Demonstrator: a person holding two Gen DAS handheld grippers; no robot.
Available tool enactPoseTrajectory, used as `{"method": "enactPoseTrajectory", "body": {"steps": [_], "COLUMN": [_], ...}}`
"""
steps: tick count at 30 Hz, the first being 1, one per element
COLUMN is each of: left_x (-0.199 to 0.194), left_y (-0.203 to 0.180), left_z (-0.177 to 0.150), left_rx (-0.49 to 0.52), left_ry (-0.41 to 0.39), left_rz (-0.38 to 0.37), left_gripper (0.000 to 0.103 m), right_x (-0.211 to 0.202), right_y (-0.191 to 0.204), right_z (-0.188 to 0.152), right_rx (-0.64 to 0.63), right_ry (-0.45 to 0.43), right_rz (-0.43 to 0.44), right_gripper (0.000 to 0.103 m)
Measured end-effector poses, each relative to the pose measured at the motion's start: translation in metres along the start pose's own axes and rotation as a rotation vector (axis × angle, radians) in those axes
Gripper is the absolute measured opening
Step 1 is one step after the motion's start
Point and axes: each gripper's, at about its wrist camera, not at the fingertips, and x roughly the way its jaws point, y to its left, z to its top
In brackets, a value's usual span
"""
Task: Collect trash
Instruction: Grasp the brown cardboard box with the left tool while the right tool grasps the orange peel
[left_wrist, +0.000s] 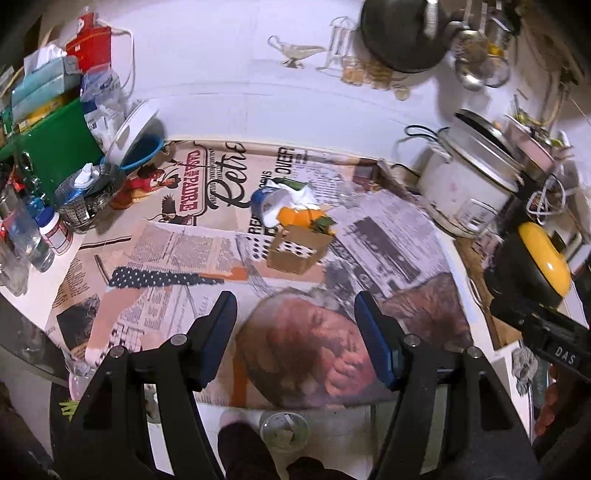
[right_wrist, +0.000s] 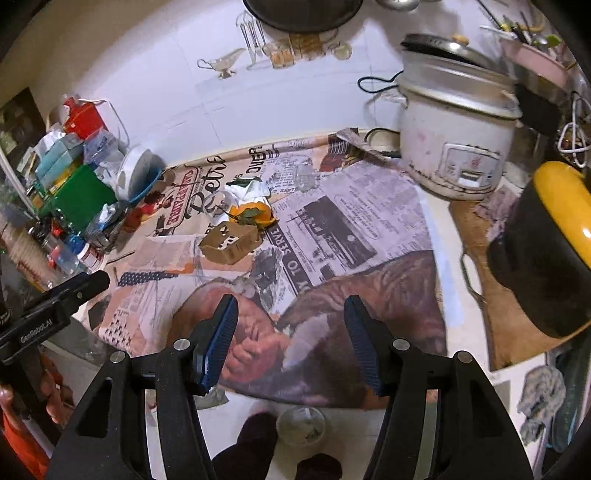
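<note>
A small heap of trash lies mid-table on the newspaper: a torn cardboard box (left_wrist: 297, 251) (right_wrist: 231, 243), orange peel with leaves (left_wrist: 301, 218) (right_wrist: 253, 214), a tipped white-and-blue cup (left_wrist: 269, 206) and crumpled white paper (left_wrist: 301, 194) (right_wrist: 247, 190). My left gripper (left_wrist: 295, 310) hovers open over the table's near edge, well short of the heap, with nothing between its blue pads. My right gripper (right_wrist: 290, 314) is open too, empty, above the printed picture at the near edge. A round clear bin (left_wrist: 283, 430) (right_wrist: 301, 424) with scraps stands on the floor below the table edge.
A white rice cooker (left_wrist: 469, 177) (right_wrist: 454, 144) stands at the back right. A black-and-yellow pot (left_wrist: 535, 258) (right_wrist: 546, 251) sits on a wooden board at the right. Boxes, bottles and a green container (left_wrist: 59, 155) (right_wrist: 79, 192) crowd the left. A person's feet show beside the bin.
</note>
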Motion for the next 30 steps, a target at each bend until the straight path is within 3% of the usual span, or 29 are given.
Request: {"method": "enactPoseTrajectory", "body": {"steps": [6, 9, 13, 15, 17, 21, 24, 26, 30], "left_x": [0.057, 0.098, 0.152, 0.178, 0.204, 0.238, 0.25, 0.25, 0.242], "left_y": [0.027, 0.041, 0.05, 0.05, 0.047, 0.042, 0.044, 0.049, 0.061], "left_z": [0.035, 0.053, 0.065, 0.067, 0.068, 0.063, 0.058, 0.055, 0.05], "left_rx": [0.038, 0.05, 0.045, 0.043, 0.047, 0.055, 0.06, 0.055, 0.037], "left_ry": [0.06, 0.101, 0.185, 0.236, 0.286, 0.339, 0.358, 0.356, 0.339], "left_rz": [-0.017, -0.023, -0.08, -0.116, -0.147, -0.152, -0.167, -0.175, -0.177], "left_gripper": [0.065, 0.065, 0.065, 0.058, 0.045, 0.032, 0.011, 0.004, 0.003], "right_x": [0.036, 0.06, 0.091, 0.102, 0.114, 0.138, 0.154, 0.163, 0.186], "right_y": [0.017, 0.024, 0.032, 0.032, 0.031, 0.033, 0.039, 0.042, 0.046], "right_z": [0.025, 0.039, 0.053, 0.057, 0.061, 0.067, 0.072, 0.079, 0.099], "right_rx": [0.046, 0.098, 0.091, 0.104, 0.124, 0.131, 0.116, 0.111, 0.106], "right_ry": [0.008, 0.036, 0.068, 0.079, 0.099, 0.144, 0.155, 0.151, 0.138], "right_rz": [-0.041, -0.02, -0.057, -0.057, -0.053, -0.044, -0.047, -0.041, -0.022], "right_gripper": [0.056, 0.056, 0.056, 0.056, 0.056, 0.056, 0.056, 0.056, 0.056]}}
